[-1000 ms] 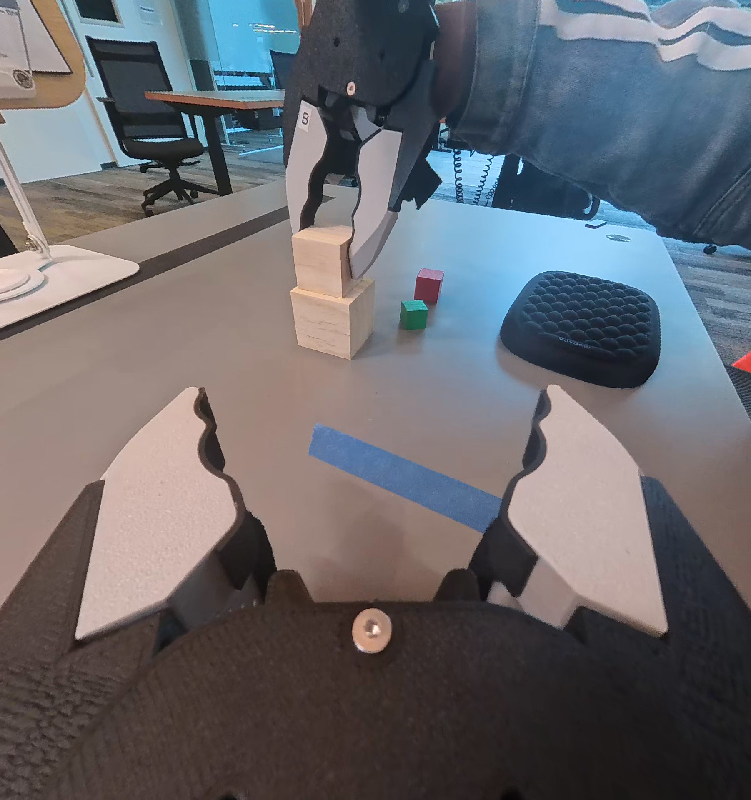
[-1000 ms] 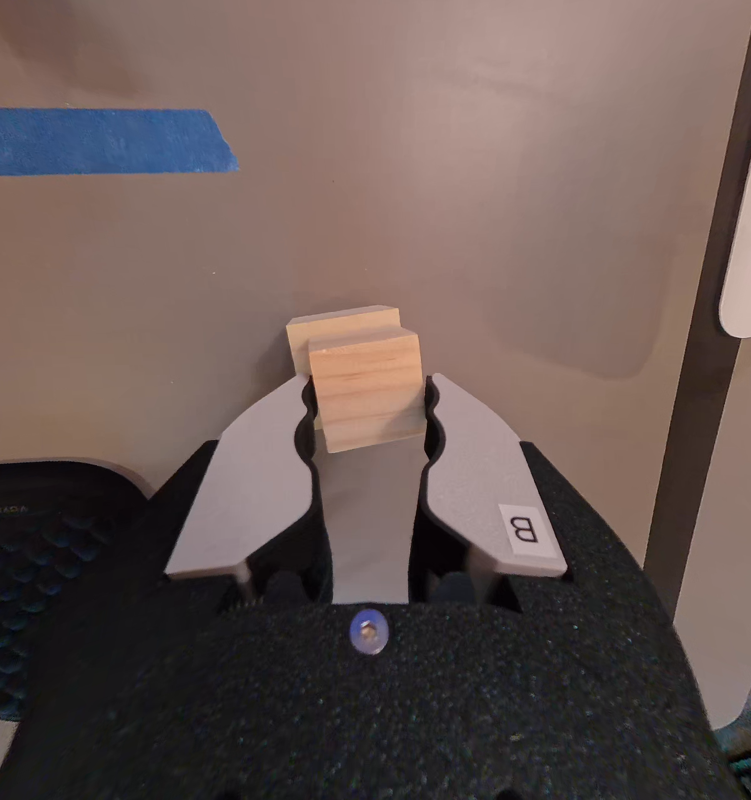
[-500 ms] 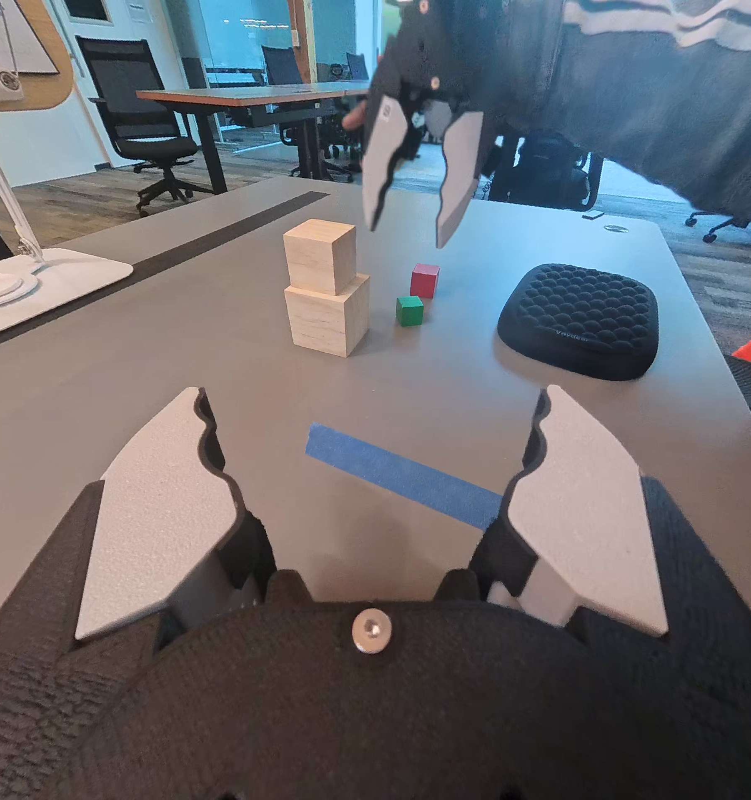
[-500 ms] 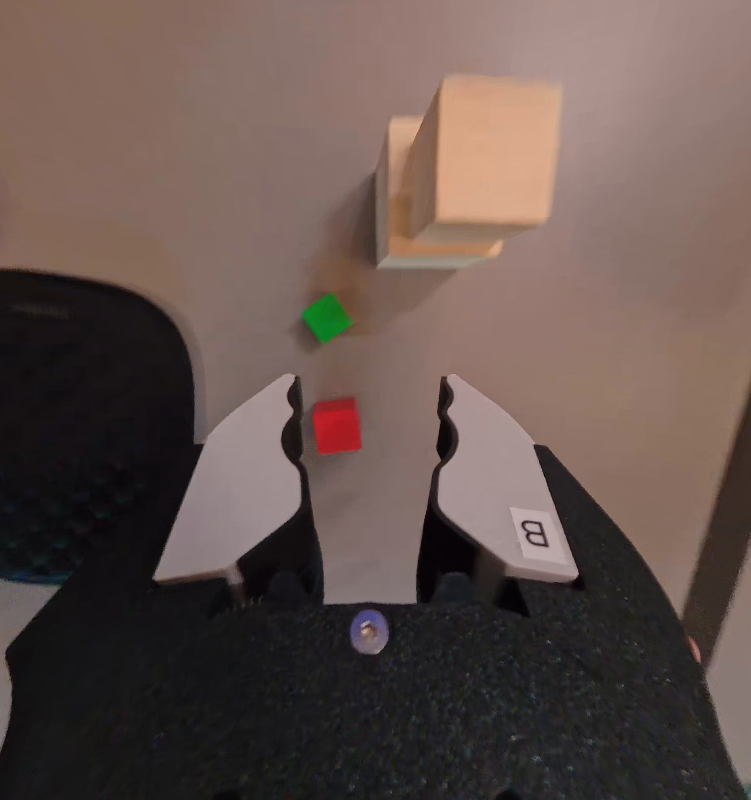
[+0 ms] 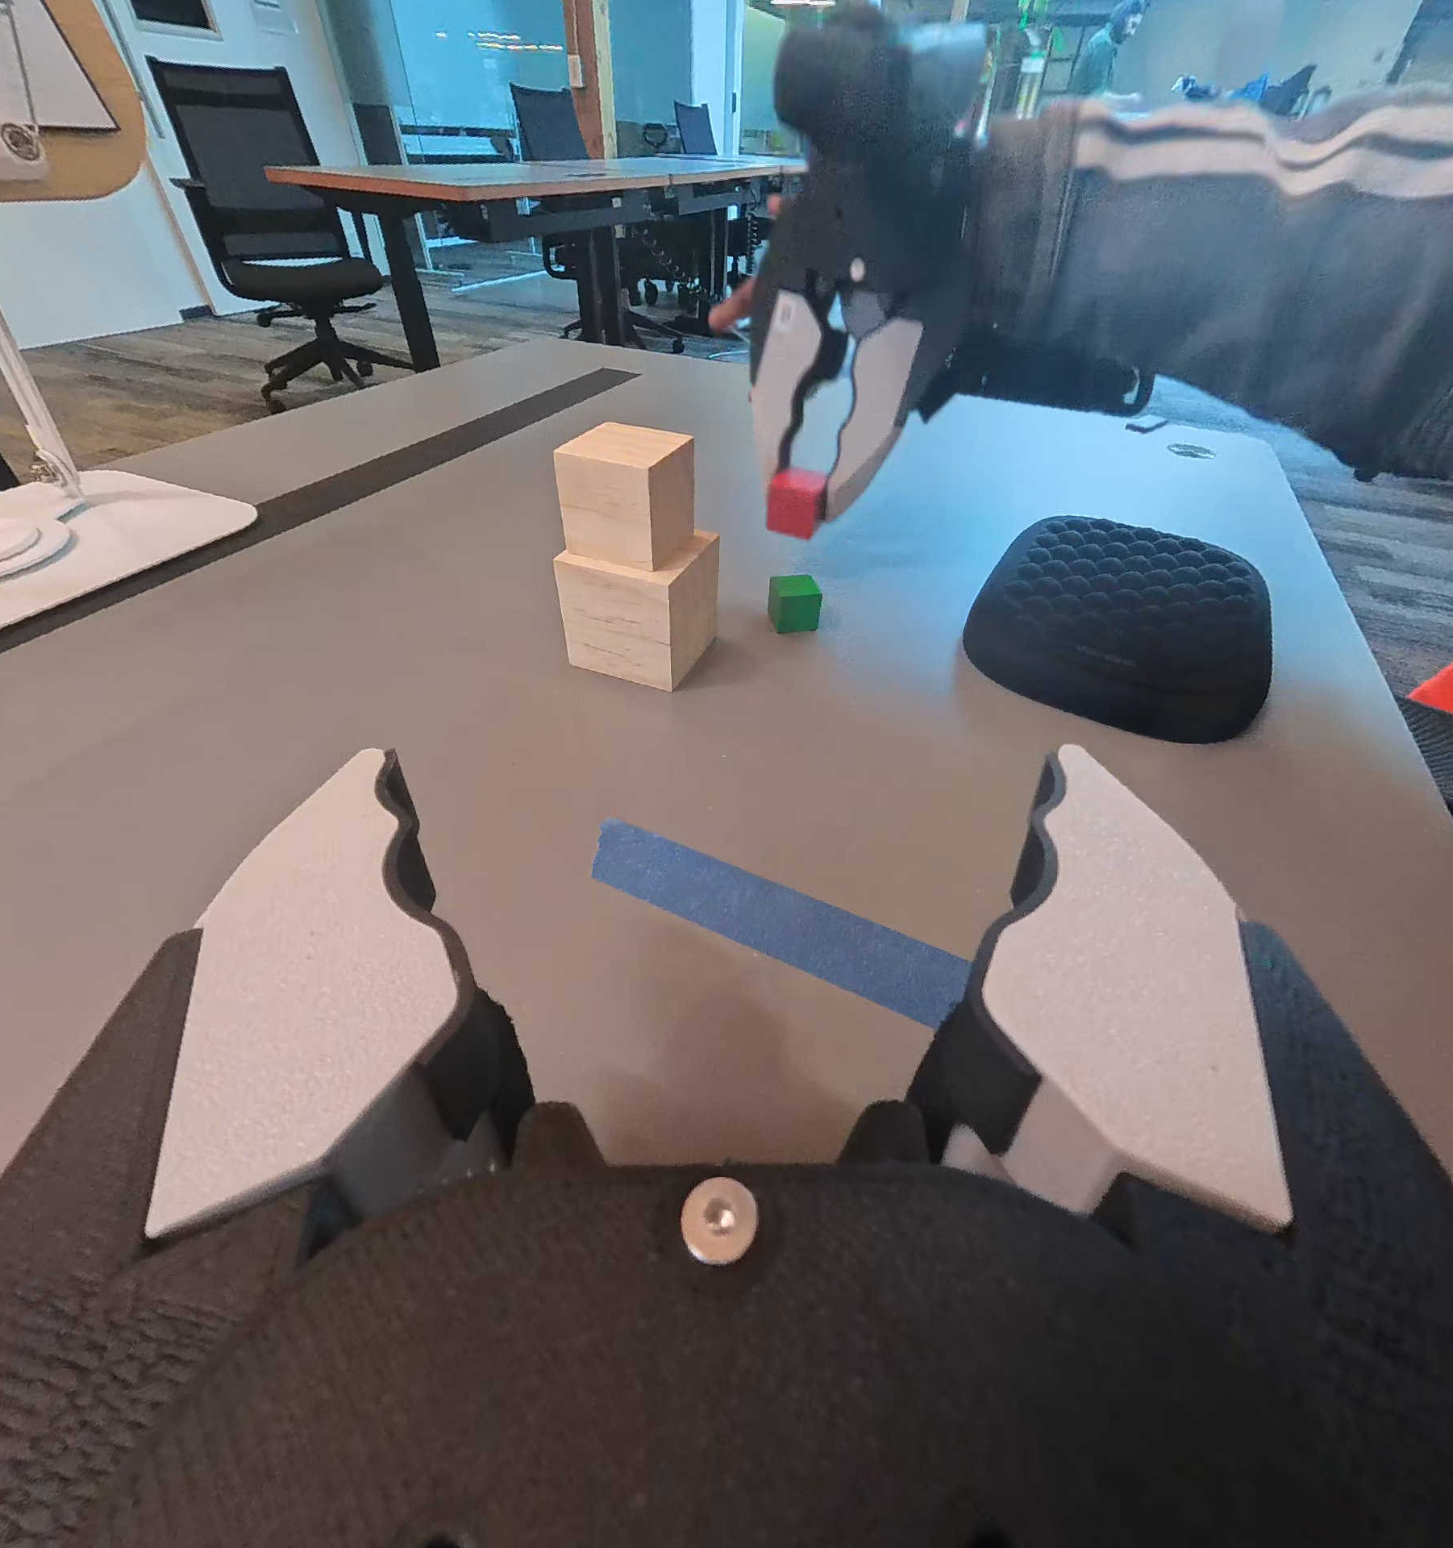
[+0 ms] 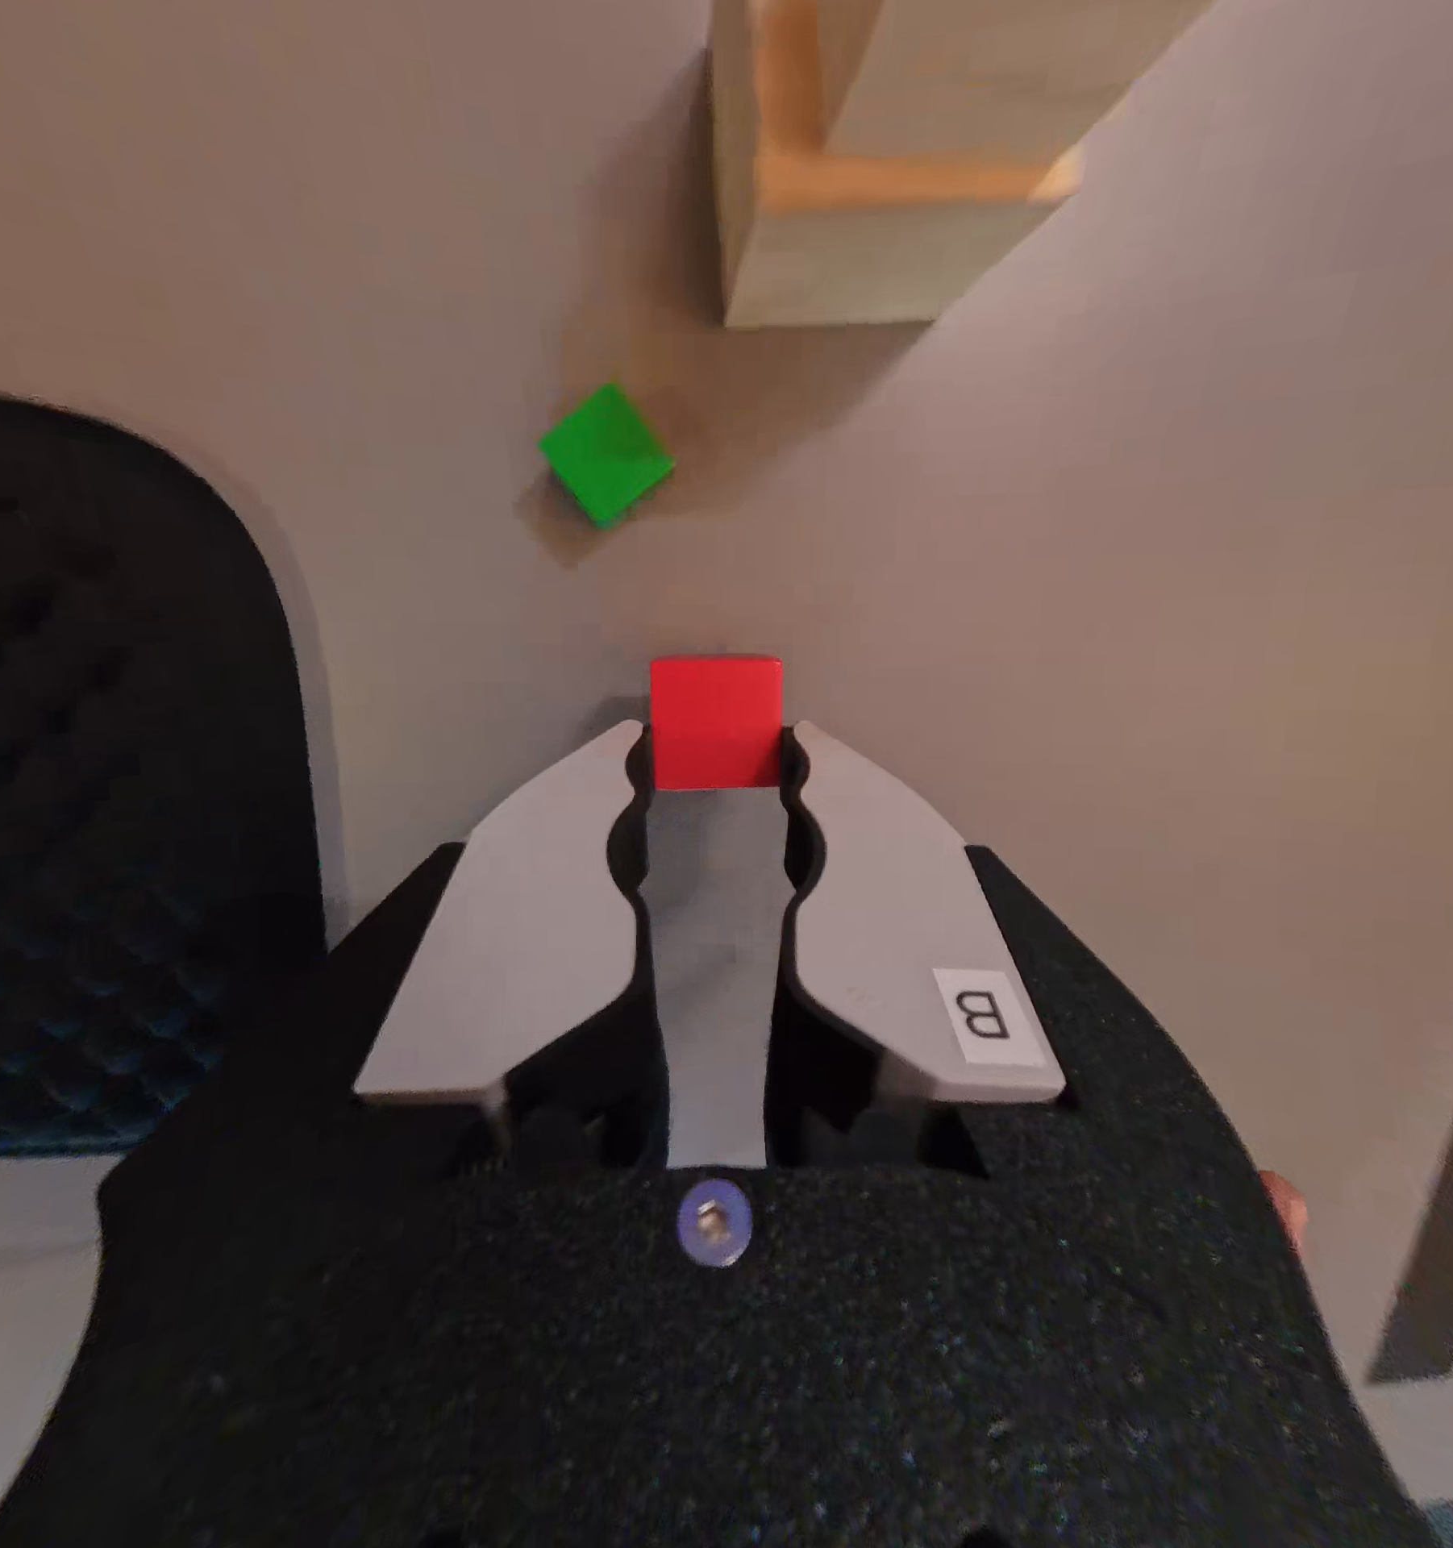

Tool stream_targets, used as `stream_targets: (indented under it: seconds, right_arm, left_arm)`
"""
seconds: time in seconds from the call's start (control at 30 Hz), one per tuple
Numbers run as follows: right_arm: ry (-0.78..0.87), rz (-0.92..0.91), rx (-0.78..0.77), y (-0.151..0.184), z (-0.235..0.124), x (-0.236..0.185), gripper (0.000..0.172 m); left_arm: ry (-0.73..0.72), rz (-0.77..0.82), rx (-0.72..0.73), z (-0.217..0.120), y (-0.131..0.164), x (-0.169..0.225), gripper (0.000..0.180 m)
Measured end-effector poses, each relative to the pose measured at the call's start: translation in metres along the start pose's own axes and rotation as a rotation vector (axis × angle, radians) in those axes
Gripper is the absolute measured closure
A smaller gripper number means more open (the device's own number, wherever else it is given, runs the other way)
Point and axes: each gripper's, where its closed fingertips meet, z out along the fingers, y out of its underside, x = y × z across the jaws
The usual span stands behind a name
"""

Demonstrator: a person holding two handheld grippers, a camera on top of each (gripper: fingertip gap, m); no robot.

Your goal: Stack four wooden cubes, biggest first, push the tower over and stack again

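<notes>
Clenched on the red cube (image 6: 716, 727), the right gripper (image 6: 716, 737) has both pads pressed against the cube's sides and holds it above the grey table (image 5: 287, 670), just right of the stack. That stack is a smaller wooden cube (image 5: 623, 494) sitting on a bigger wooden cube (image 5: 635, 616). Between stack and black cushion (image 5: 1117, 620) the green cube (image 5: 794, 603) rests on the table. Blue tape (image 5: 773, 917) lies nearer, between the fingers of the left gripper (image 5: 719, 787), which is spread wide with nothing in it. A white lamp base (image 5: 78, 528) stands far left.
</notes>
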Motion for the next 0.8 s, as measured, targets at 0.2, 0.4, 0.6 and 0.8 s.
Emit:
stream_targets:
  seconds: [0.2, 0.4, 0.6, 0.8]
  right_arm:
    - [0.055, -0.004, 0.055, -0.077, -0.046, 0.019, 0.144]
    - [0.05, -0.028, -0.002, -0.117, -0.046, 0.031, 0.143]
    - [0.02, -0.04, -0.027, -0.122, -0.033, 0.035, 0.143]
    - [0.017, -0.04, -0.019, -0.122, -0.029, 0.038, 0.143]
  left_arm:
    - [0.002, 0.011, -0.004, 0.0, 0.001, 0.001, 0.045]
    - [0.004, 0.02, -0.005, 0.0, 0.001, 0.002, 0.045]
    - [0.006, 0.024, -0.005, 0.0, 0.001, 0.003, 0.045]
    - [0.009, 0.027, -0.008, 0.0, 0.001, 0.004, 0.045]
